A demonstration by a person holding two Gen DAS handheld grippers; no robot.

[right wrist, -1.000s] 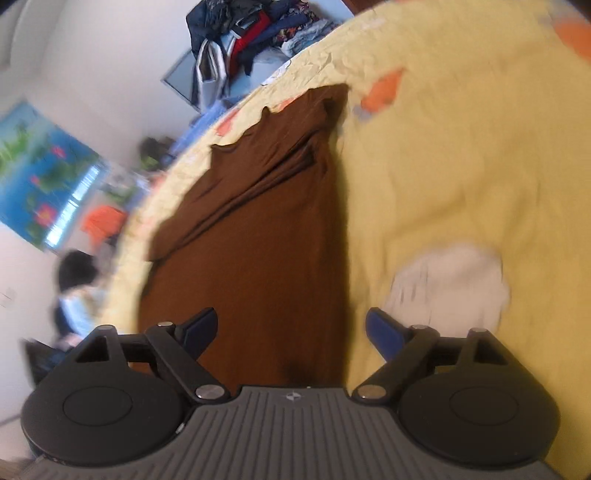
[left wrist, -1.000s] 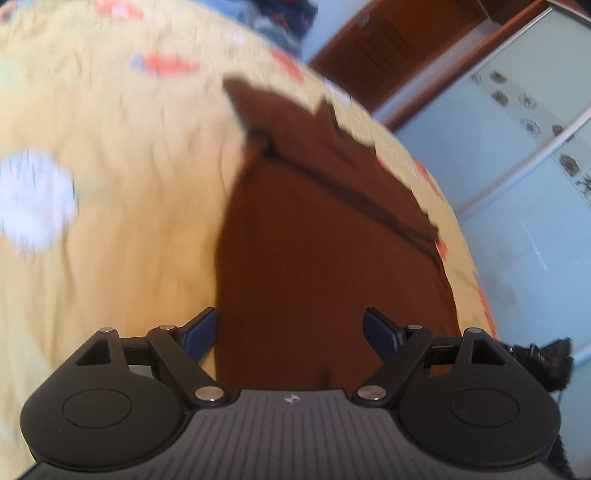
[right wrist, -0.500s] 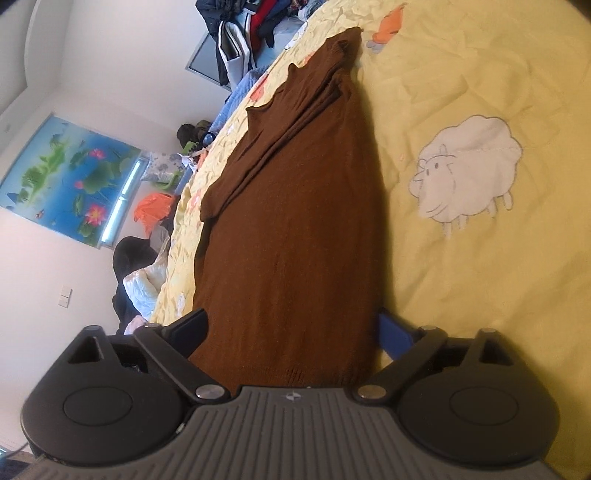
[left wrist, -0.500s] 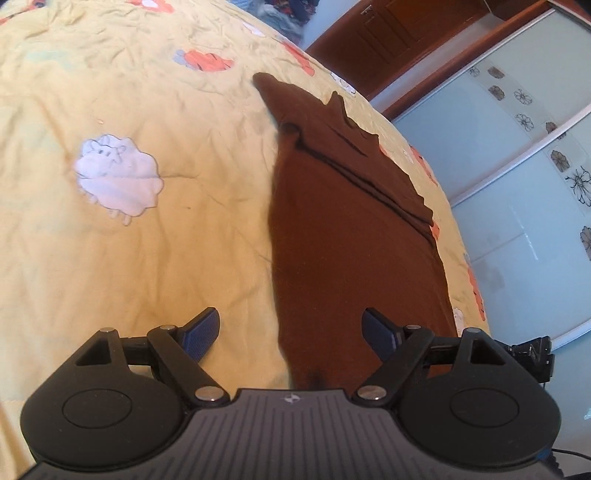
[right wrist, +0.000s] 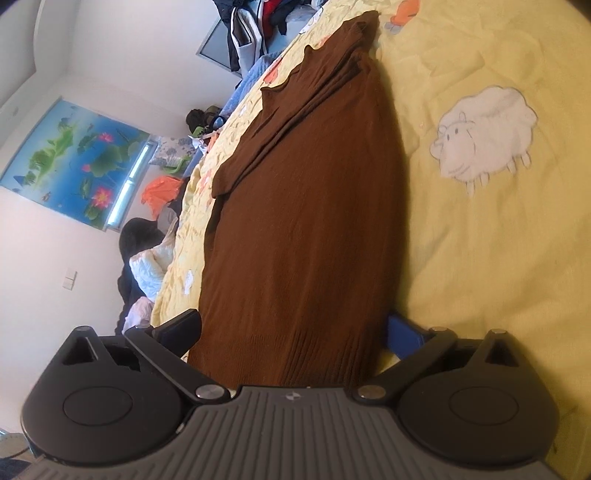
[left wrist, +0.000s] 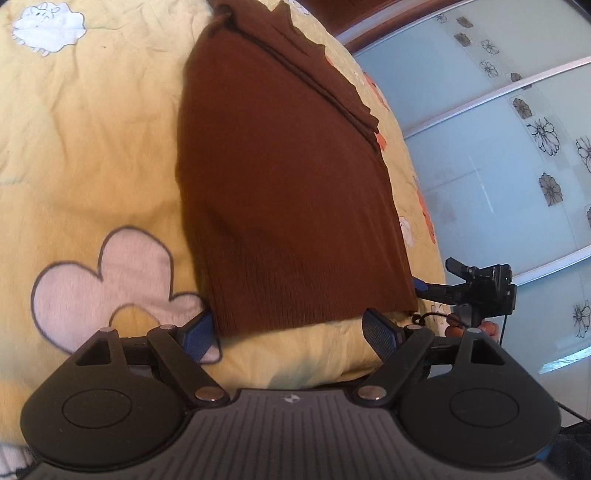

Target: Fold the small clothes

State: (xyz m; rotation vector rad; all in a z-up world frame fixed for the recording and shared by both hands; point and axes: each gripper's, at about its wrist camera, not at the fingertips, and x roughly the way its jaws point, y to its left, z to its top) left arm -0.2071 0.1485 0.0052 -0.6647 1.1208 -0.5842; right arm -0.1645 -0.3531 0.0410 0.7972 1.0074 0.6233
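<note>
Lying flat on the yellow bedspread (left wrist: pixel 92 155), the brown knit garment (left wrist: pixel 288 192) runs lengthwise away from both cameras, its ribbed hem nearest the grippers.

Left wrist view: the left gripper (left wrist: pixel 291 330) is released, jaws spread, nothing between the pads. The hem ends just ahead of the fingertips, with bare bedspread in the gap. This view alone shows the right gripper (left wrist: pixel 476 288) from outside, at the hem's right corner, and the frosted sliding doors (left wrist: pixel 517 166) beyond the bed edge. A white cloud patch (left wrist: pixel 107 280) lies beside the hem's left corner.

Right wrist view: the right gripper (right wrist: pixel 291 332) has just been opening and stands at full spread. The hem of the garment (right wrist: pixel 306 229) lies between its fingers, passing under the gripper body; the pads straddle it without pressing. This view alone shows the folded sleeve along the garment's left side, a white sheep patch (right wrist: pixel 484 136) to the right, a lotus poster (right wrist: pixel 70 158) and a heap of clothes (right wrist: pixel 258 26) at the far end.

Open bedspread extends wide on the sheep side. On the opposite side the bed edge runs close alongside the garment.
</note>
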